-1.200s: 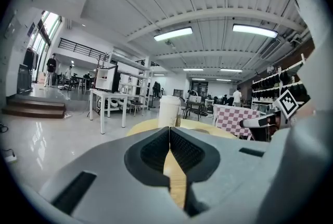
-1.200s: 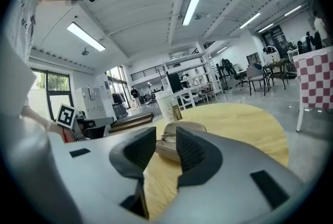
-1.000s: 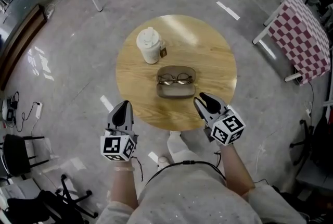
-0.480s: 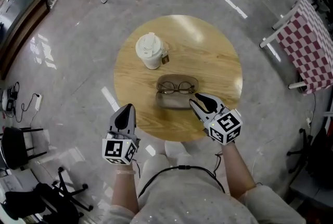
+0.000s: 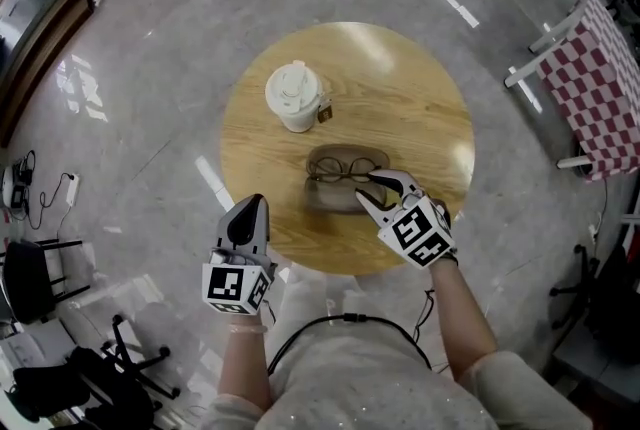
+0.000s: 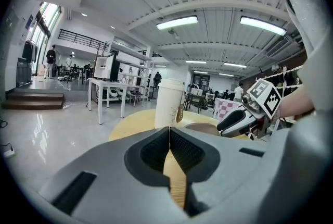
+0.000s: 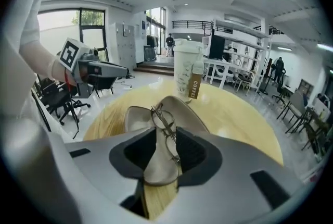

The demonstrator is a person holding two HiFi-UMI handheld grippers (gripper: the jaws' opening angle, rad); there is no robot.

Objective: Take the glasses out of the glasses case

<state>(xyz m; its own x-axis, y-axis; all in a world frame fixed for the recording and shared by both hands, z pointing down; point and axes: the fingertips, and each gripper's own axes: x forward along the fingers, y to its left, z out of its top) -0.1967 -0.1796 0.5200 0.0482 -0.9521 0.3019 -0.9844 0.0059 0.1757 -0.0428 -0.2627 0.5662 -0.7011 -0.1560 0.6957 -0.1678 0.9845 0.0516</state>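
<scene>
An open grey glasses case (image 5: 335,180) lies on the round wooden table (image 5: 400,108), with thin-framed glasses (image 5: 345,168) inside. My right gripper (image 5: 372,190) tilts down over the case's right end. In the right gripper view the case (image 7: 182,111) and glasses (image 7: 166,126) run between its fingers, which have just been opening wider; the pads do not press. My left gripper (image 5: 250,210) hovers at the table's near left edge, apart from the case. Its pads (image 6: 169,137) meet at the tips with nothing between them.
A white lidded coffee cup (image 5: 294,96) with a brown tag stands behind the case to the left. A table with a red checked cloth (image 5: 600,78) stands at the right. Office chairs (image 5: 40,288) and cables are on the floor at the left.
My right gripper has moved forward and down from the table's near edge to the case's right end, rolling as it went. The left gripper has edged slightly toward the table.
</scene>
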